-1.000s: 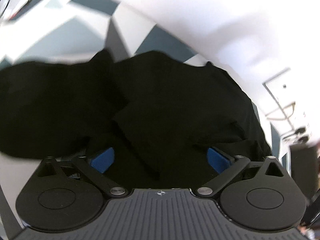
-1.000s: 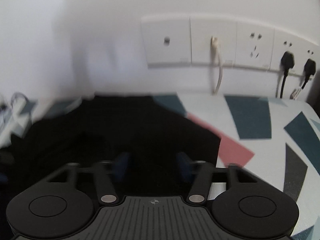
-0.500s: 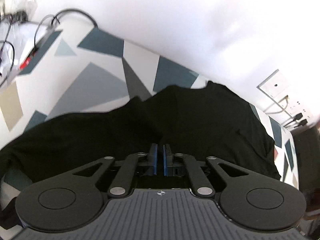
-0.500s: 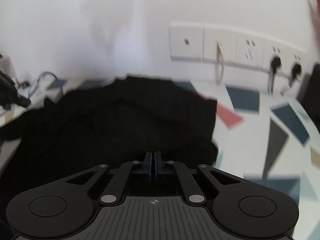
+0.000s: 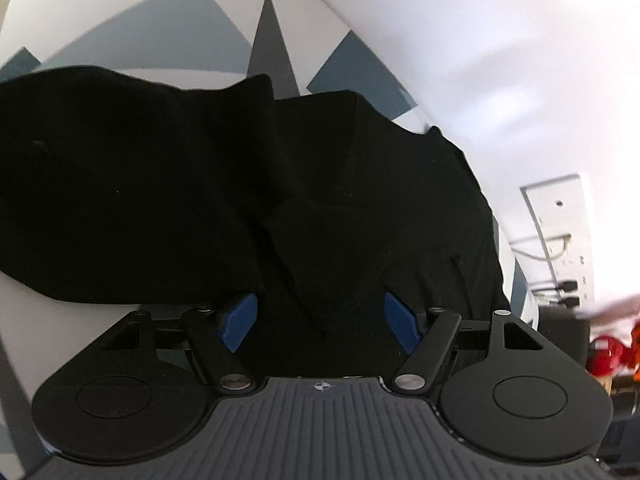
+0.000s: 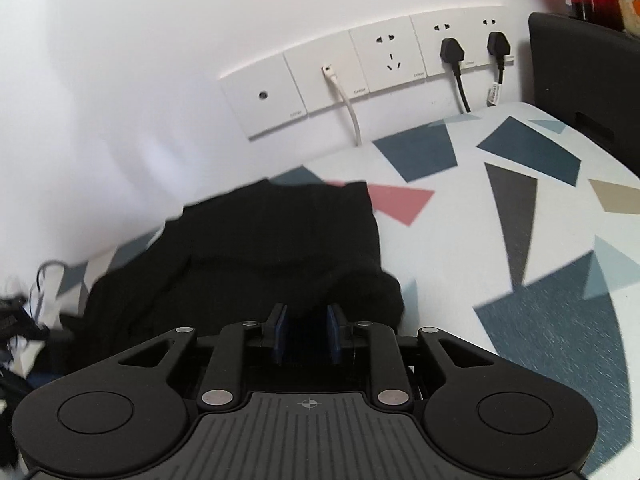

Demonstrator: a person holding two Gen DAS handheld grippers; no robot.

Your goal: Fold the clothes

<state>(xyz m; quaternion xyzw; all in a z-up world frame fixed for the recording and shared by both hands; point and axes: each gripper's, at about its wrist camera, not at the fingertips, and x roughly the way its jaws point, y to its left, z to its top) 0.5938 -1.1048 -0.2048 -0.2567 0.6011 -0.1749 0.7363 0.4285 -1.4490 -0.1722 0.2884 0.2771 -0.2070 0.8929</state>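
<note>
Garment: a black, soft-fabric garment (image 5: 168, 184) lay crumpled on the table surface. In the left wrist view it filled the centre of the frame, one thick fold spreading toward 9 o'clock and a flatter panel reaching toward 2 o'clock.
Garment, right wrist view: the same black cloth (image 6: 256, 248) ran from the frame centre toward 8 o'clock, with a straight hem at 12 o'clock of the pile and a rounded bunch at its 4 o'clock corner.
Left gripper: the left gripper (image 5: 320, 320), black with blue pads, sat at 6 o'clock of its frame. Its jaws had just been opening and stood wide apart. Black cloth lay in the gap between them, and neither pad visibly pressed on it.
Right gripper: the right gripper (image 6: 307, 334), of the same build, sat at 6 o'clock of its frame. Its jaws had just been opening and stood a narrow gap apart. Dark cloth showed in the gap; contact with the pads could not be judged.
Surface: a white table covering with grey, dark blue and pink angular shapes (image 6: 500, 216) carried the garment and lay bare toward 3 o'clock in the right wrist view.
Wall: a white wall (image 6: 120, 60) rose behind the table at 12 o'clock.
Sockets: a row of white wall socket plates (image 6: 360, 68) sat on the wall at 1 o'clock, with one white cable (image 6: 348, 108) and two black plugs (image 6: 452, 50) inserted.
Cables: a tangle of dark cables (image 6: 20, 320) lay at 9 o'clock, beside the garment.
</note>
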